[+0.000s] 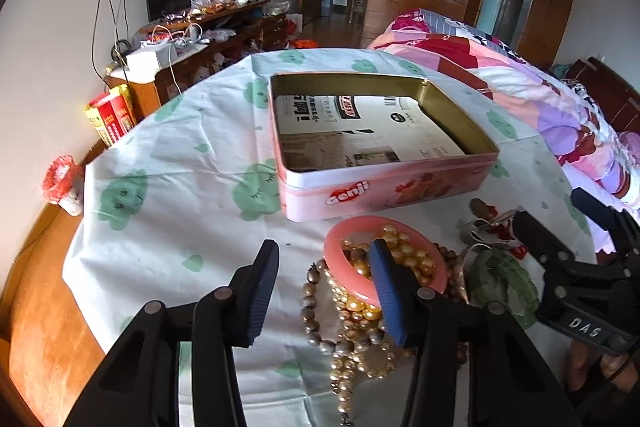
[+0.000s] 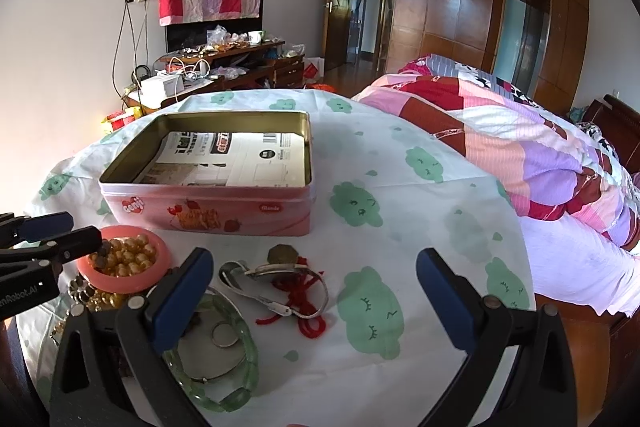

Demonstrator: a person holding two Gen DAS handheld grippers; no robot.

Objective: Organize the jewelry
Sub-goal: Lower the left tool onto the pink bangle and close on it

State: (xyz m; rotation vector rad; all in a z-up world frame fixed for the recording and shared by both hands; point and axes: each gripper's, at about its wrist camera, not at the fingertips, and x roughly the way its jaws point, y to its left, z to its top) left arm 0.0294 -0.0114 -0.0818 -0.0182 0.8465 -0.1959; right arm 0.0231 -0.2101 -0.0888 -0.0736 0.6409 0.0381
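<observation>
An open pink tin [image 1: 384, 187] [image 2: 208, 215] with paper inside stands on the table. In front of it lies a jewelry pile: a pink bangle [image 1: 340, 255] [image 2: 156, 271], gold pearl beads [image 1: 356, 307] [image 2: 128, 257], brown beads [image 1: 310, 315], a green bangle [image 1: 504, 279] [image 2: 236, 339], a silver watch with red cord [image 2: 280, 279]. My left gripper [image 1: 324, 259] is open, its right finger over the pink bangle. My right gripper [image 2: 316, 267] is open above the watch and green bangle; it also shows in the left wrist view [image 1: 580, 267].
The table wears a white cloth with green clouds [image 1: 168, 187] [image 2: 400, 211]. A bed with a patchwork quilt [image 2: 520, 155] lies to the right. A cluttered TV cabinet [image 1: 192, 39] stands behind. A red-wrapped object [image 1: 60, 179] sits at the table's left edge.
</observation>
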